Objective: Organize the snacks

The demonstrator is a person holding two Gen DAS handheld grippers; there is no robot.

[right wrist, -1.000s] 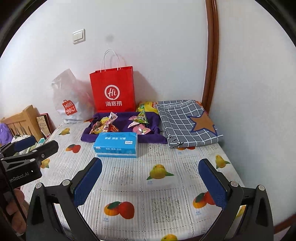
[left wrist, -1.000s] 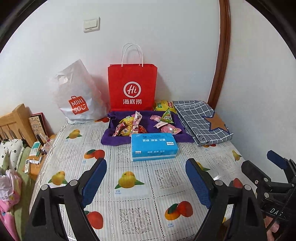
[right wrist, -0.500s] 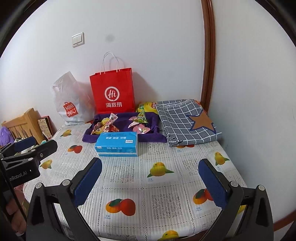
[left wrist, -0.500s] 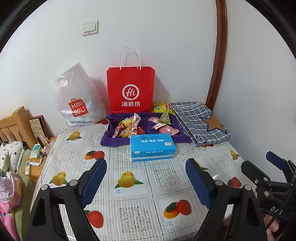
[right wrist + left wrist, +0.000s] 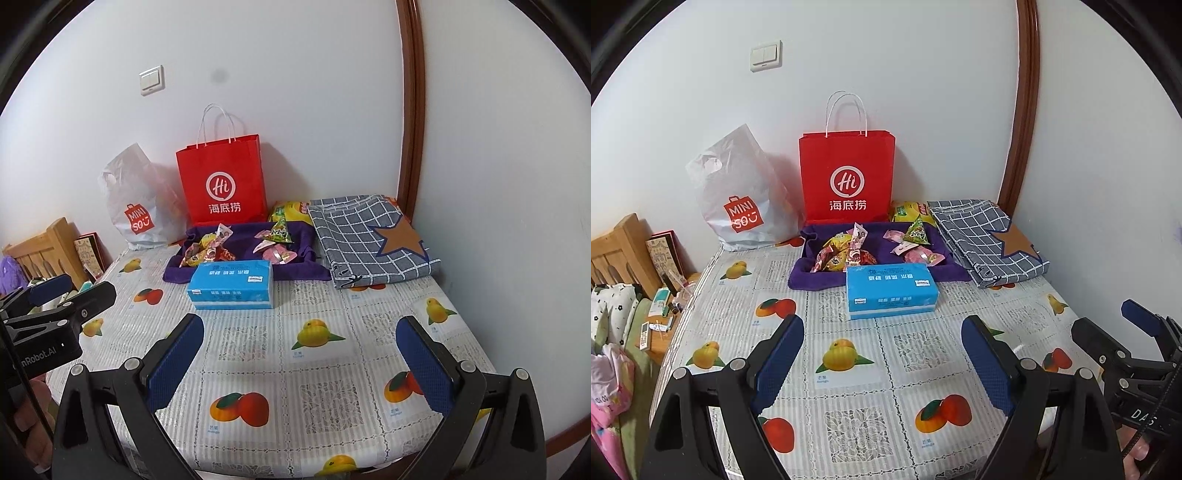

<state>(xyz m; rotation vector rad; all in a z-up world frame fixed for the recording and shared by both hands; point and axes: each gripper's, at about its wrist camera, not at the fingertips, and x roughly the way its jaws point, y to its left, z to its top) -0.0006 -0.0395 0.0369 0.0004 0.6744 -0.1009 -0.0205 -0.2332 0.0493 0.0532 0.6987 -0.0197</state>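
- Two grippers hang side by side over the near end of the table [image 5: 713, 280], both tipped downward and both with nothing in them.
- The left gripper [image 5: 882, 363] has its blue pads spread wide apart, with only the fruit-print tablecloth [image 5: 857, 424] showing in the gap.
- The right gripper [image 5: 301, 363] is spread wide too, pads well apart, nothing between them.
- Each one shows at the edge of the other's view: the right one sits to the right of the left, with a bit of the person's hand [image 5: 1137, 452] under it.
- Straight ahead of both, well beyond the fingertips, lies a blue tissue pack [image 5: 891, 291], flat on the cloth.
- Just behind the pack, touching it or nearly so, is the purple tray [image 5: 803, 273] with the snacks [image 5: 846, 253] heaped in it: yellow and red wrappers on its left side, pink packets [image 5: 916, 254] and a green triangular packet [image 5: 916, 232] on its right.
- A yellow snack bag [image 5: 907, 210] sits behind the tray's far right corner.
- Further back, against the wall, a red paper bag [image 5: 847, 177] stands upright; a white plastic shopping bag [image 5: 742, 195] slumps to its left.
- Ahead and to the right of the grippers lies a folded grey checked cloth [image 5: 982, 240] with a brown star on it, beside the tray.
- Off to the left, past the table edge, I see a wooden bed frame [image 5: 617, 254].
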